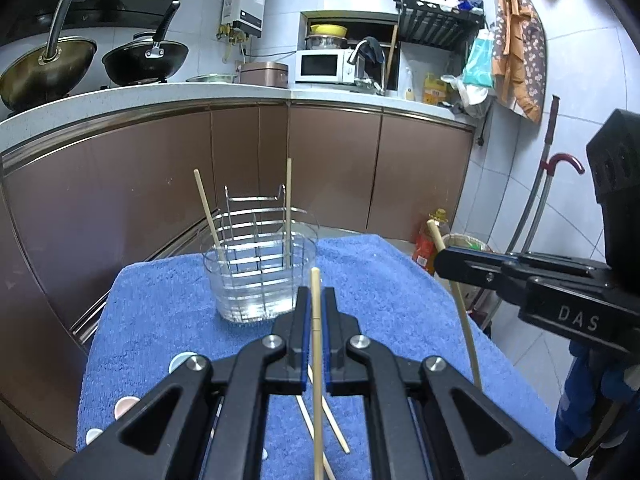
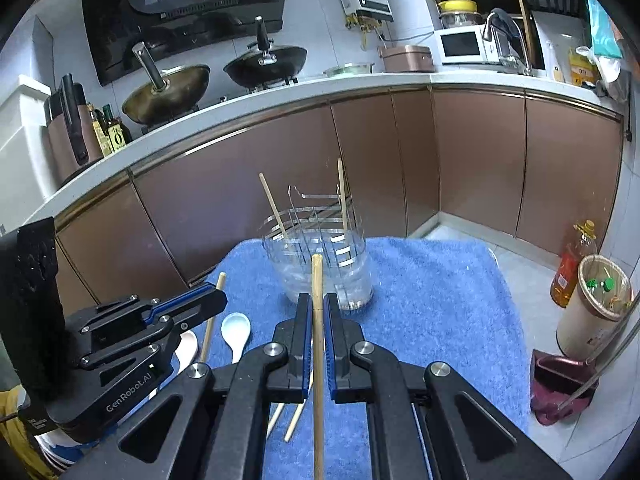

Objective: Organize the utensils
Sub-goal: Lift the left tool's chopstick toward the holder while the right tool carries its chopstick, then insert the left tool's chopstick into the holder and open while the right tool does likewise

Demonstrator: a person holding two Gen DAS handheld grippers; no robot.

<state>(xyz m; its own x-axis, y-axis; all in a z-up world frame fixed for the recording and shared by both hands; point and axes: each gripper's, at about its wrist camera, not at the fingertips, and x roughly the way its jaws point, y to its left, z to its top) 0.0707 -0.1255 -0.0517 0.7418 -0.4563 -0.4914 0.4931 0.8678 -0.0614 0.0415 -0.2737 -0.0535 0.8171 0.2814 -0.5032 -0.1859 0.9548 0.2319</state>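
Note:
A wire utensil holder in a clear plastic cup (image 1: 260,276) (image 2: 324,272) stands on the blue towel (image 1: 168,312) (image 2: 432,292), with two chopsticks (image 1: 289,208) (image 2: 342,196) standing in it. My left gripper (image 1: 316,300) is shut on a chopstick (image 1: 317,344), held upright just short of the holder. My right gripper (image 2: 317,304) is shut on another chopstick (image 2: 317,360), also upright near the holder. Each gripper shows in the other's view, the right (image 1: 448,262) and the left (image 2: 216,300). Loose chopsticks (image 1: 336,420) (image 2: 296,416) and white spoons (image 2: 236,334) lie on the towel.
Brown kitchen cabinets (image 1: 332,168) and a white counter (image 2: 304,84) with woks (image 2: 168,88) stand behind. A bin (image 2: 596,304), an oil bottle (image 2: 572,264) and a dustpan (image 2: 560,384) are on the floor to the right.

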